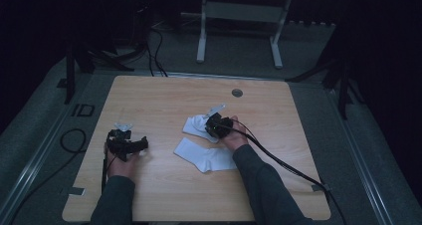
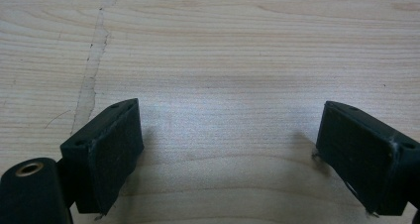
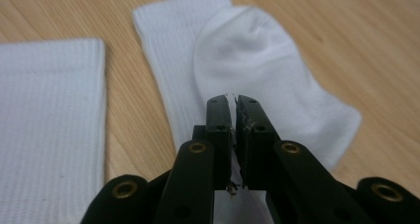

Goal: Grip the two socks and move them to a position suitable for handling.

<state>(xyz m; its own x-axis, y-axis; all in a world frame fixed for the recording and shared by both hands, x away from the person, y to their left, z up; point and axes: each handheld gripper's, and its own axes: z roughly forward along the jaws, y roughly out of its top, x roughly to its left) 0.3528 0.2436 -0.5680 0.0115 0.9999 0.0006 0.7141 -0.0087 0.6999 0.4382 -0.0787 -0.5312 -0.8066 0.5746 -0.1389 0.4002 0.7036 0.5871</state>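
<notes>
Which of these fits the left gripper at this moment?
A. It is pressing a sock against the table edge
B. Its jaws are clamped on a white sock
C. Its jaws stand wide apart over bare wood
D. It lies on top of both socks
C: in the left gripper view the left gripper has its jaws set far apart with just the bare table between them.
</notes>
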